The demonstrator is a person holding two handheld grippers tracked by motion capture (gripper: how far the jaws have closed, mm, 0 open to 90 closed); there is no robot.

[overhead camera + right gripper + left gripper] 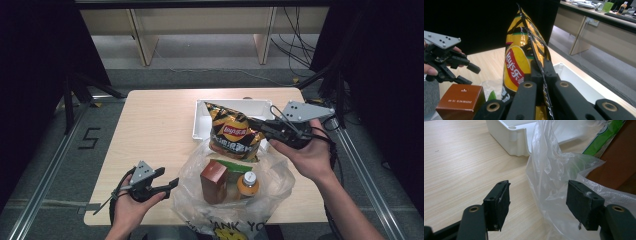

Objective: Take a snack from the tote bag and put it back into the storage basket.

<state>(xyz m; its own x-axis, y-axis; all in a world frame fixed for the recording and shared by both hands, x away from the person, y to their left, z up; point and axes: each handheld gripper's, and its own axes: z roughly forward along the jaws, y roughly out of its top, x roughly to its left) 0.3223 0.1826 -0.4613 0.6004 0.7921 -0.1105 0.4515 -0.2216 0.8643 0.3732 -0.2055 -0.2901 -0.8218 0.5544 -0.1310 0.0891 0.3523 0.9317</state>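
My right gripper is shut on the side seam of a yellow-and-black chip bag, held in the air between the white bin and the clear plastic bag. In the right gripper view the jaws pinch the chip bag along its crimped edge. The plastic bag holds a brown box, a bottle with a white cap and a green packet. My left gripper stands open at the plastic bag's left edge; the film lies between its fingers, which do not touch it.
The white bin sits at the table's far middle, just beyond the bag. Bare wooden tabletop spreads to the left. The table's front edge runs just below the plastic bag. The left gripper hovers above the brown box.
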